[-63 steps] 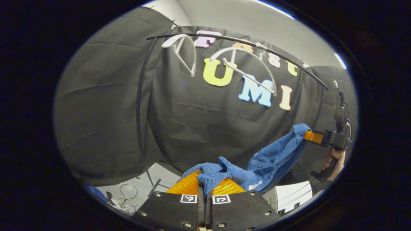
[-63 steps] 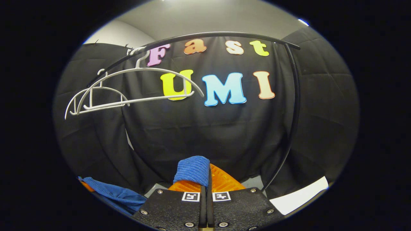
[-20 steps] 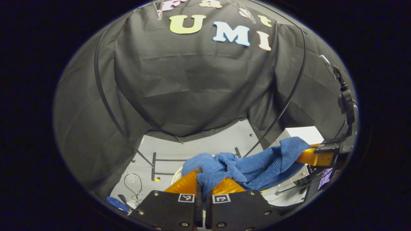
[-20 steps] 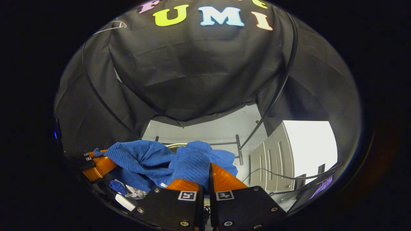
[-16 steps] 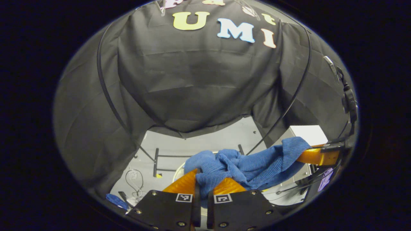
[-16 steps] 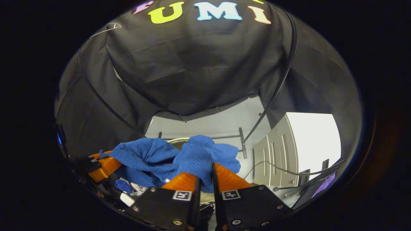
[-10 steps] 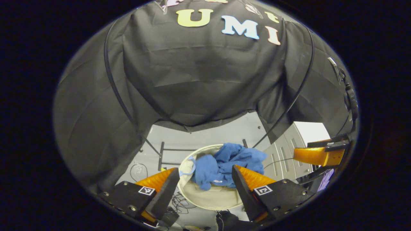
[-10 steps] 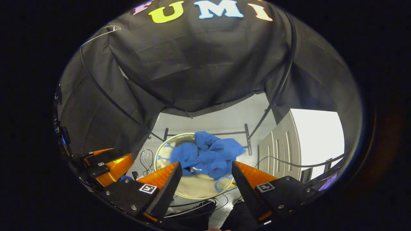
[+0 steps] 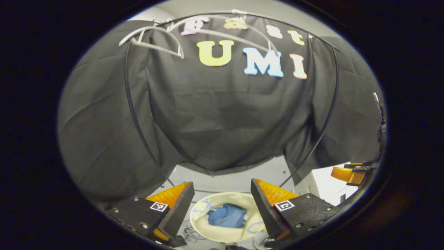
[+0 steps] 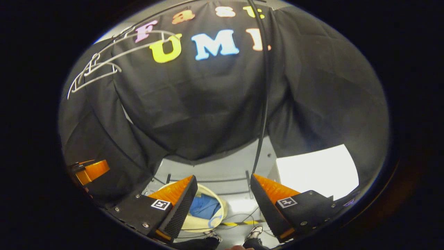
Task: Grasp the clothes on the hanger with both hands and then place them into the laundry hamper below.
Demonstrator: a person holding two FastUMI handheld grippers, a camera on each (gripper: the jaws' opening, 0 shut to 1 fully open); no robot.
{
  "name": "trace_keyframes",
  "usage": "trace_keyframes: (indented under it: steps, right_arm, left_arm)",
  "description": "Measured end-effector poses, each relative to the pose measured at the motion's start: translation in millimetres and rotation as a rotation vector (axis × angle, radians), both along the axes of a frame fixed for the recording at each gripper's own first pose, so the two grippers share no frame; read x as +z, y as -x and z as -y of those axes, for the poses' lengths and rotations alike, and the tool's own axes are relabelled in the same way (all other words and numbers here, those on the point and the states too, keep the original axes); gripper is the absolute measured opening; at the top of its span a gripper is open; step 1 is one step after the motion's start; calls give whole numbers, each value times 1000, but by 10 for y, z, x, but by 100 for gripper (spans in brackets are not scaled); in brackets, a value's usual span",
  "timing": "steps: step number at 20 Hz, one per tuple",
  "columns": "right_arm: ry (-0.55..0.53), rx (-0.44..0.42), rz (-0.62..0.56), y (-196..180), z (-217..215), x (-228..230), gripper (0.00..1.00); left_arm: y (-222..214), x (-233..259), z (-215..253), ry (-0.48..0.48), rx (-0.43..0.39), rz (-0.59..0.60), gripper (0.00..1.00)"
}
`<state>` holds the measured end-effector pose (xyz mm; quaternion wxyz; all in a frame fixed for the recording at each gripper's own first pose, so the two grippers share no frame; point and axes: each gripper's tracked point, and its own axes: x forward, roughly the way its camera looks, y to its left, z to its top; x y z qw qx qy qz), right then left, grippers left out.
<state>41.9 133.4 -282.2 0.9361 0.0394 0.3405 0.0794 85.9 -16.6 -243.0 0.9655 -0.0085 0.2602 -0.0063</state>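
The blue garment [image 9: 227,216] lies crumpled inside the round cream laundry hamper [image 9: 204,230] on the floor. My left gripper [image 9: 222,189] hangs open above the hamper, nothing between its fingers. In the right gripper view the blue garment [image 10: 205,206] shows in the hamper [image 10: 194,224], and my right gripper [image 10: 223,184] is open and holds nothing, up and to the right of the hamper. Bare white hangers [image 9: 156,38] hang on the black rail; the same hangers [image 10: 95,69] appear at upper left in the right gripper view. The other gripper [image 9: 352,173] shows at the right edge of the left gripper view.
The black rack frame [image 9: 135,114] arcs over the hamper, with its right post [image 10: 264,100] running down to a floor bar. A white cabinet [image 10: 315,172] stands to the right. Cables [image 10: 239,222] lie on the grey floor, and a person's shoe [image 10: 255,232] is near the bottom.
Both grippers opened and let go of the blue garment, which dropped into the hamper. Since then both have risen and tilted up, so the hangers are back in view.
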Motion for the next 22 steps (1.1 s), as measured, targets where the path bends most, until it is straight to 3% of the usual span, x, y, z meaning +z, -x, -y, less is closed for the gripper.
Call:
trace_keyframes:
  steps: [6, 10, 11, 14, 17, 19, 21, 22]
  right_arm:
    - [-52, 23, 287, -439, 487, 1096, 92]
    - [-71, 15, 440, -686, 819, 1647, 96]
    - [-84, 5, 478, -724, 877, 1822, 92]
    - [-111, -58, 613, -723, 1122, 2291, 96]
    - [-120, -137, 719, -631, 1308, 2580, 95]
    - [-103, -173, 751, -545, 1375, 2653, 90]
    - [-64, -179, 750, -486, 1346, 2647, 90]
    - [-39, -177, 742, -452, 1326, 2620, 95]
  left_arm:
    - [-107, 1465, 450, 61, 91, 307, 94]
    - [122, 2315, 437, 60, 153, 508, 93]
    - [190, 2492, 432, 63, 158, 553, 93]
    - [568, 2781, 357, 123, 159, 642, 93]
    - [677, 2868, 188, 145, 185, 645, 92]
    - [760, 2923, 26, 117, 198, 650, 94]
    - [813, 2883, -195, 99, 211, 651, 92]
    - [816, 2832, -251, 99, 206, 638, 93]
